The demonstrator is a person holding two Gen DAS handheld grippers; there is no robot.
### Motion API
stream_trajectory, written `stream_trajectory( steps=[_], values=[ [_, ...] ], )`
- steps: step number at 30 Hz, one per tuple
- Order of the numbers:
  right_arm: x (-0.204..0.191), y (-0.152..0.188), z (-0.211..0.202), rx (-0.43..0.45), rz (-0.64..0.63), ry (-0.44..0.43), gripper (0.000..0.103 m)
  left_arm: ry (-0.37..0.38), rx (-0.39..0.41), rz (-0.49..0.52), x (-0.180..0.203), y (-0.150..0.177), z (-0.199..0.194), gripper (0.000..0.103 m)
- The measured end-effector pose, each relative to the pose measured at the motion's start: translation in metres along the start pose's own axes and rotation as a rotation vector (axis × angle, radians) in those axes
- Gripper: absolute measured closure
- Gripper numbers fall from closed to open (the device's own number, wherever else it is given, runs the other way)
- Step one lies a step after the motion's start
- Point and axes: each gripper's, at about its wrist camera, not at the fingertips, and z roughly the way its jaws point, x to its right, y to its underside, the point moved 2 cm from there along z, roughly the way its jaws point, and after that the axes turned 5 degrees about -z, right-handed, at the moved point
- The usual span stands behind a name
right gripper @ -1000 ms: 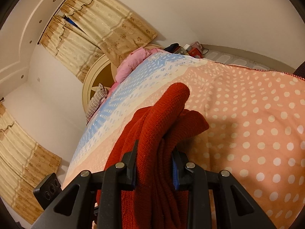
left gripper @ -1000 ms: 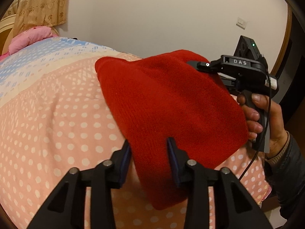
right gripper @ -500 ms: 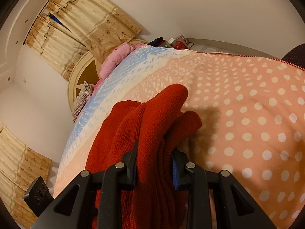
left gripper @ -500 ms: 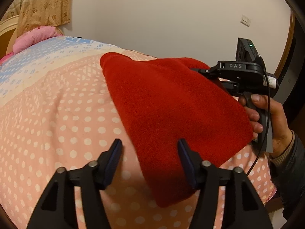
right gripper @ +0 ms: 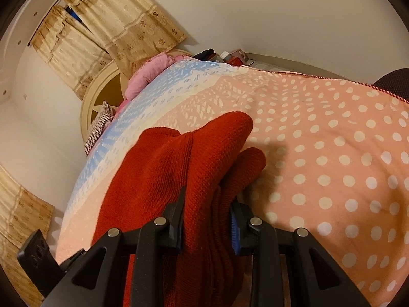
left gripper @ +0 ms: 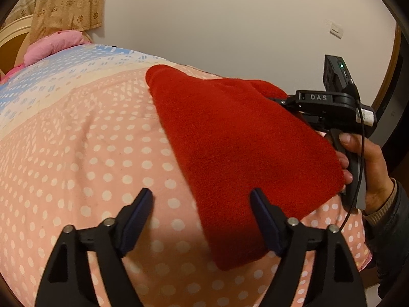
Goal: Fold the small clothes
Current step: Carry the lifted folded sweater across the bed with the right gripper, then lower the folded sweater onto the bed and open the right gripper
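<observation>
A red knitted garment (left gripper: 237, 148) lies folded on the pink polka-dot bedspread (left gripper: 89, 158). My left gripper (left gripper: 202, 209) is open wide, its jaws apart just above the garment's near edge, holding nothing. My right gripper (right gripper: 207, 215) is shut on a bunched stack of the red garment's (right gripper: 179, 163) layers at its right edge. In the left wrist view the right gripper (left gripper: 281, 101) shows at the far right of the garment, held by a hand (left gripper: 368, 163).
A pink pillow (left gripper: 53, 46) and a wooden headboard (right gripper: 102, 94) are at the far end of the bed. Curtains (right gripper: 107, 28) hang behind. Small items (right gripper: 230, 57) sit on a stand beyond the bed. The bed's edge (left gripper: 363, 261) runs near the hand.
My left gripper has let go of the garment's near edge, opened wide and drawn back. The right gripper has stayed shut on the garment and lowered it toward the bed.
</observation>
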Motion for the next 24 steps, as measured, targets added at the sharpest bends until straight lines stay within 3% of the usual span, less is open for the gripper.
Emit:
stream_trajectory(
  steps=[5,8,11,15,17,24],
  values=[
    [0.0,-0.001,-0.002,0.007,-0.003,-0.012,0.069,-0.01,-0.009,-0.015,-0.003,0.001,-0.005,0.019],
    [-0.006,-0.002,-0.012,0.027,-0.022,0.04,0.059,-0.012,0.011,-0.016,-0.001,0.001,-0.02,0.019],
    [-0.018,-0.002,-0.033,0.066,-0.033,0.071,0.055,-0.024,0.065,0.002,0.004,0.002,-0.043,0.017],
    [-0.045,0.006,-0.068,0.11,-0.059,0.092,0.053,-0.031,0.141,-0.001,0.008,0.002,-0.074,0.006],
    [-0.06,0.012,-0.087,0.136,-0.083,0.1,0.045,-0.032,0.181,-0.01,0.01,0.003,-0.09,0.005],
    [-0.121,0.047,-0.149,0.244,-0.253,0.138,0.041,-0.036,0.291,-0.041,0.015,0.003,-0.131,0.001]
  ],
)
